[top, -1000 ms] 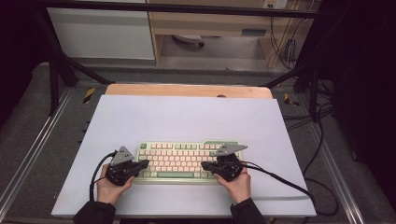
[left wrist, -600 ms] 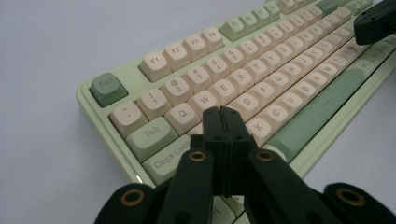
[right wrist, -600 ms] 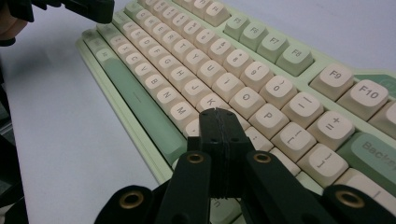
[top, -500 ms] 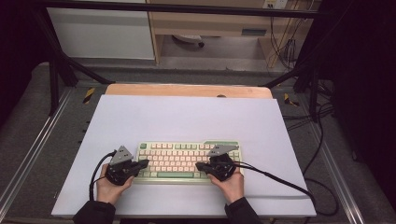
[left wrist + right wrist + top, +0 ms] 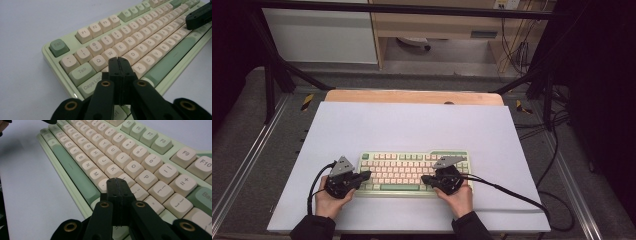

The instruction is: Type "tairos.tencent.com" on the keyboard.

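High view shows me the keyboard (image 5: 414, 172) lying lengthwise between my hands on the surface (image 5: 412, 125), its keys just under and ahead of the closed, empty jaws of my left gripper (image 5: 119, 60) and right gripper (image 5: 117, 181).

The keyboard (image 5: 414, 172) looks made of smooth plastic: a pale green case with a slight sheen, and cream and green keycaps (image 5: 130, 40) with a matt, satin finish. The table (image 5: 412, 125) is covered by a matt, smooth white sheet, and a strip of bare wood (image 5: 412, 96) is seen at its far edge. The gripper jaws look made of matt black plastic.
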The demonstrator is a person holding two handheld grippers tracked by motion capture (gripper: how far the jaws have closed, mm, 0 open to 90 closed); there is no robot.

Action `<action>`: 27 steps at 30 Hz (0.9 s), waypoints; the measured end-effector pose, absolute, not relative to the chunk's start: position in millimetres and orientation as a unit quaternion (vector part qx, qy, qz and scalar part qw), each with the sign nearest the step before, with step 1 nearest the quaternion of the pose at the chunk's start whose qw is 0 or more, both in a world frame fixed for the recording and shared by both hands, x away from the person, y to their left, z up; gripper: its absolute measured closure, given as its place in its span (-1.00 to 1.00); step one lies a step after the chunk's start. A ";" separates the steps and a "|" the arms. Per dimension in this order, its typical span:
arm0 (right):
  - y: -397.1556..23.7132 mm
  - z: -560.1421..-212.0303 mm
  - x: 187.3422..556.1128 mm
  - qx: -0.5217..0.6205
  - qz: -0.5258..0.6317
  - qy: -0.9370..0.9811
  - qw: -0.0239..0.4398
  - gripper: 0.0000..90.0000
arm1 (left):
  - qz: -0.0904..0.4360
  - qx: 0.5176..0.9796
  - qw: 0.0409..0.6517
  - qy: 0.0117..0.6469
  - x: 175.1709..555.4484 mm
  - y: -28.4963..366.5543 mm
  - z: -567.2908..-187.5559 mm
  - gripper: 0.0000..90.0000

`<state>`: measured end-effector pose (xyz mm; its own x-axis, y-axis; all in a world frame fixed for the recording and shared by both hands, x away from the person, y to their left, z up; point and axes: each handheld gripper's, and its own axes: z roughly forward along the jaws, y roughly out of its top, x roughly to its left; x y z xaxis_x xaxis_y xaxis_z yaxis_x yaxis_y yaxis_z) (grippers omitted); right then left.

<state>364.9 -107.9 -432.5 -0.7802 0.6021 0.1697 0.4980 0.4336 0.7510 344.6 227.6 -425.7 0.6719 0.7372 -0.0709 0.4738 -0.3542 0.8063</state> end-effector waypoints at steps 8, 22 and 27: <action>-109.2 -430.2 363.9 0.320 0.422 0.846 0.067 1.00 | 0.155 0.809 0.427 0.373 344.8 226.9 -425.8 1.00; -129.9 -421.7 361.0 0.334 0.431 0.835 0.074 1.00 | 0.153 0.812 0.427 0.368 343.9 222.4 -425.5 1.00; -140.5 -422.3 359.3 0.343 0.433 0.830 0.074 1.00 | 0.153 0.812 0.428 0.365 343.5 219.8 -424.8 1.00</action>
